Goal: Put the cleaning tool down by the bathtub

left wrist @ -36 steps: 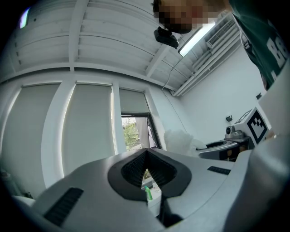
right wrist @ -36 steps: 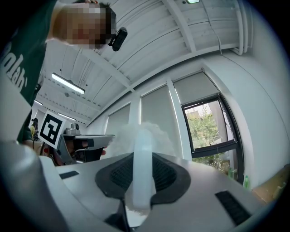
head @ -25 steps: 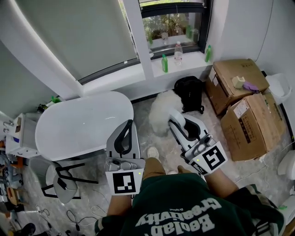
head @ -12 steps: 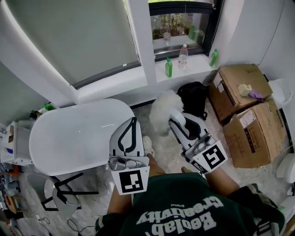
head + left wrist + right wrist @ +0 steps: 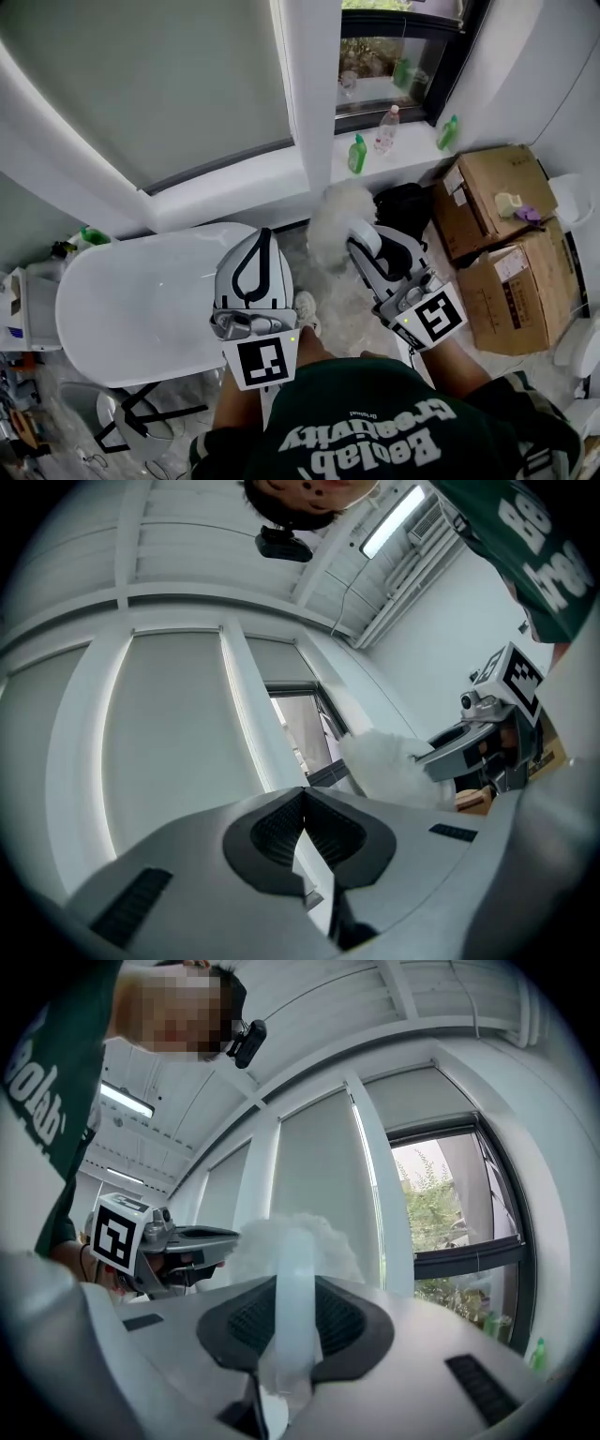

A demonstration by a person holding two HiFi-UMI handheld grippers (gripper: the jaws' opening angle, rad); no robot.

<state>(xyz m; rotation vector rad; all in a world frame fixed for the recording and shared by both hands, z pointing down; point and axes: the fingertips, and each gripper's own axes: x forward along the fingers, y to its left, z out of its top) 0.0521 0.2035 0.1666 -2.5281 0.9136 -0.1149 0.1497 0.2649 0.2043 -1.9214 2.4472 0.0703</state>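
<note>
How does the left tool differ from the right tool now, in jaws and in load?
The left tool has its jaws closed on each other, empty; the right tool has its jaws closed on the pale handle of the fluffy white duster. In the head view the left tool shows over the end of the bathtub, the right tool over the floor beside it. Both are grey, each with a marker cube.

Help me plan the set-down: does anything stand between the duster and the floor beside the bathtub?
Nothing visible blocks it. The floor between the duster, held in the right gripper, and the bathtub looks bare apart from the person's shoe. The shut left gripper hangs over the bathtub's near end on that side.
</note>
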